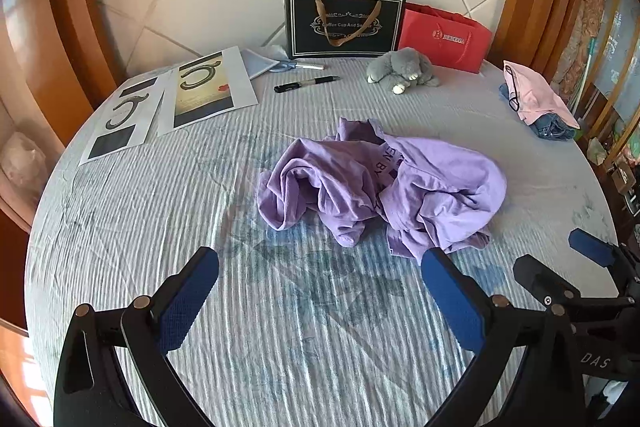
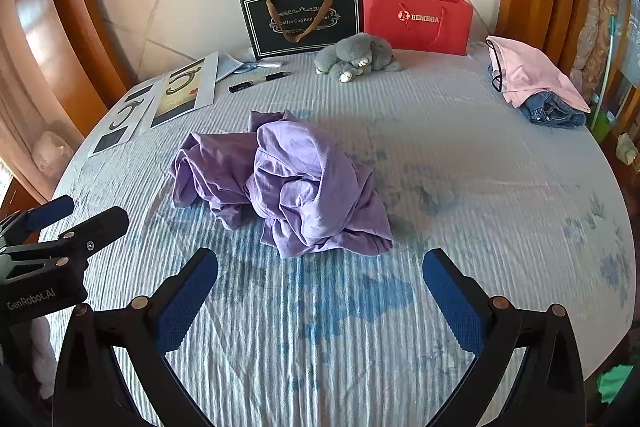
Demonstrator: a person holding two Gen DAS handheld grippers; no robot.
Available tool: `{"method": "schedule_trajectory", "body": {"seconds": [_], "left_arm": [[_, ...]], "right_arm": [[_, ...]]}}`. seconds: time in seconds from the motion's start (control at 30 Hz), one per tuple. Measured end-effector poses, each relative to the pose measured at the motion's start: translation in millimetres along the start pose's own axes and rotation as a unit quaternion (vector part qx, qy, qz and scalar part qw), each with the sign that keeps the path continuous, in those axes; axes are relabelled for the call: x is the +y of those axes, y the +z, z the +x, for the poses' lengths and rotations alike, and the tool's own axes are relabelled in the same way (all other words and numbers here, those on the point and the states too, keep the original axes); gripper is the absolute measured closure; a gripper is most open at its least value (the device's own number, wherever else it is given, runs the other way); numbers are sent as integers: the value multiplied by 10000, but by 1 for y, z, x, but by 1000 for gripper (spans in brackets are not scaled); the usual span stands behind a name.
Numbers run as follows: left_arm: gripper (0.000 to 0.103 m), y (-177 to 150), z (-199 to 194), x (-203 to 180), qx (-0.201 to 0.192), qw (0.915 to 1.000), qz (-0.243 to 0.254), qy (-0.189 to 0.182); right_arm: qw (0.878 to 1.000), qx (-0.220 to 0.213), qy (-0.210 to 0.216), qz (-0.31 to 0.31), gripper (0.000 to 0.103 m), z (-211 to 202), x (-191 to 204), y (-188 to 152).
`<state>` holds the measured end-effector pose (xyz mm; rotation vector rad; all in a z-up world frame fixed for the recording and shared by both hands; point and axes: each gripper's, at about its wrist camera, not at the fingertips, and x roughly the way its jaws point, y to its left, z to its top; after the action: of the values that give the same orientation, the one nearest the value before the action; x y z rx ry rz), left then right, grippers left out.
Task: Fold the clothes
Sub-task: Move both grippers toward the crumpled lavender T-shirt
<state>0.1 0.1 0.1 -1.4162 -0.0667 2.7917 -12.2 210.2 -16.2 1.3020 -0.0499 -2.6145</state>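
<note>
Behind both wide-open, empty grippers [image 1: 320, 275] [image 2: 320, 275], bedsheet [image 1: 280, 327] bears a crumpled purple shirt [image 1: 380, 187], lettering half-hidden.

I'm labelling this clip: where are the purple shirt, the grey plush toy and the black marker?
purple shirt [image 1: 376, 187]: left wrist view, middle of the crumpled heap.
grey plush toy [image 2: 356, 57]: right wrist view, its body.
black marker [image 1: 306, 84]: left wrist view, mid-barrel.
</note>
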Motion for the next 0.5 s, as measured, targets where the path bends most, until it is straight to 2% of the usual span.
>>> {"method": "schedule_trajectory", "body": {"seconds": [0.17, 0.27, 0.5], "left_arm": [[1, -4, 1, -4, -10, 9999, 110, 86], [1, -1, 9, -1, 192, 9998, 5, 54], [1, 1, 12, 0, 243, 9996, -95, 109]], "right_arm": [[9999, 83, -62, -46, 0, 0, 0, 3], [9999, 85, -82, -76, 0, 1, 0, 3], [9998, 71, -91, -141, 0, 3, 0, 3]]}}
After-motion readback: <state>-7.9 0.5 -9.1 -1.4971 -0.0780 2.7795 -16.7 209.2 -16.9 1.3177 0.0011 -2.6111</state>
